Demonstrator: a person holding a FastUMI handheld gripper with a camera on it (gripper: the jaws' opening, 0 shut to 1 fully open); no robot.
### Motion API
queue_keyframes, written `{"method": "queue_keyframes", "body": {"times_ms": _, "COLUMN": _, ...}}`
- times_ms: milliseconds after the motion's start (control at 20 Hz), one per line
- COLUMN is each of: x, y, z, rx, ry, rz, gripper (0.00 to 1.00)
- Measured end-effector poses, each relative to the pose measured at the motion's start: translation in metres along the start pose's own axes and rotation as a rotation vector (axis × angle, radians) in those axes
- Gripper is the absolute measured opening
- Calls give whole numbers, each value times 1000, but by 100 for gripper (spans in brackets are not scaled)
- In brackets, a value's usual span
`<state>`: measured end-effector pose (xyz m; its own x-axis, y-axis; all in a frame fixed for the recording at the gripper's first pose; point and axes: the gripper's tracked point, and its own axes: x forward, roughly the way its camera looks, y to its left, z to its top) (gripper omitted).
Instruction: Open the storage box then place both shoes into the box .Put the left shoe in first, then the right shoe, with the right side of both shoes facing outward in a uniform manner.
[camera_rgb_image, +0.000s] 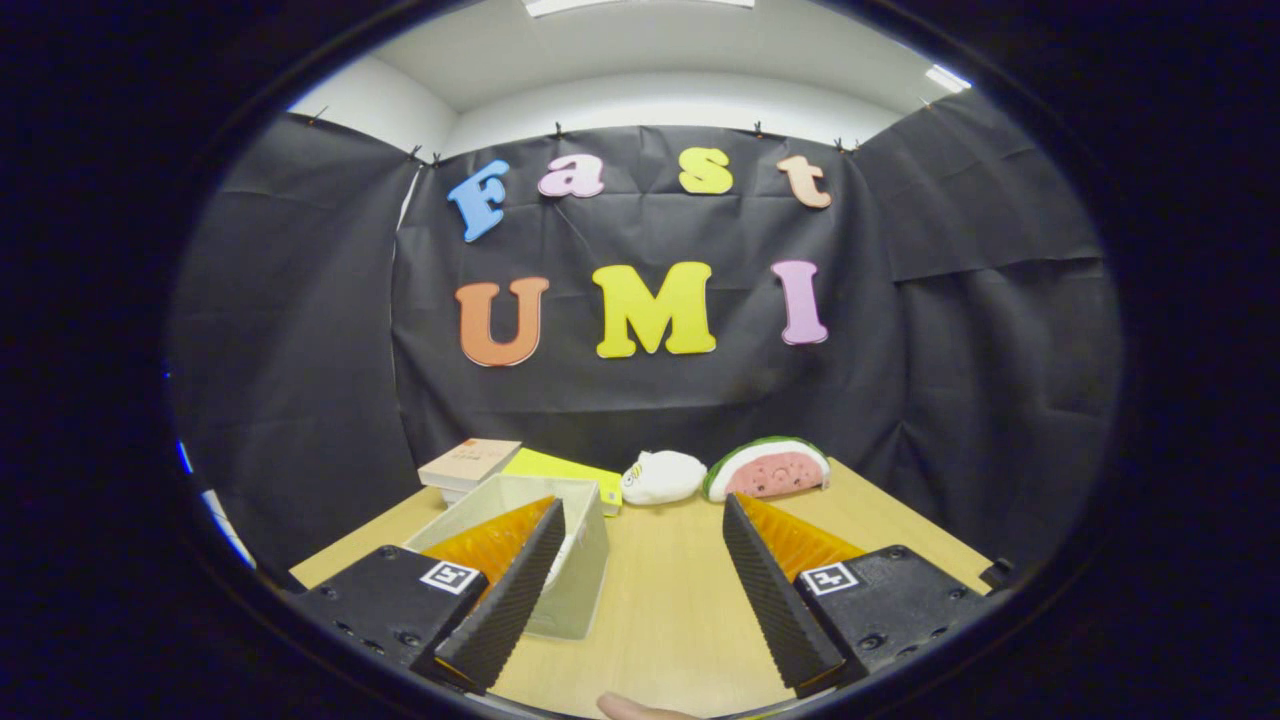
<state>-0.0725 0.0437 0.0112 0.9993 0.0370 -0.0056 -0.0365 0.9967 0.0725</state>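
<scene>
Jaws spread wide, gripping nothing, above bare surface. Box by left finger, near surface's left edge; lid state unclear, shoes unseen. Approach box squarely, level.

The translucent pale storage box sits upright on the wooden table, partly behind the left finger.

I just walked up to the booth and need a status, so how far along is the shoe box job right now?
Looks like the very start or the very end. The translucent storage box sits on the wooden table behind one finger; I cannot tell if its lid is open or if shoes are inside. In hand: nothing, the claw is open and empty. A watermelon plush lies beyond.
</scene>
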Motion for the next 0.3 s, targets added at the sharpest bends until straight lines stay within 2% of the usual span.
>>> {"method": "queue_keyframes", "body": {"times_ms": 300, "x": -8, "y": -7, "z": -9, "rx": -18, "ry": -7, "rz": -5, "gripper": 100}}
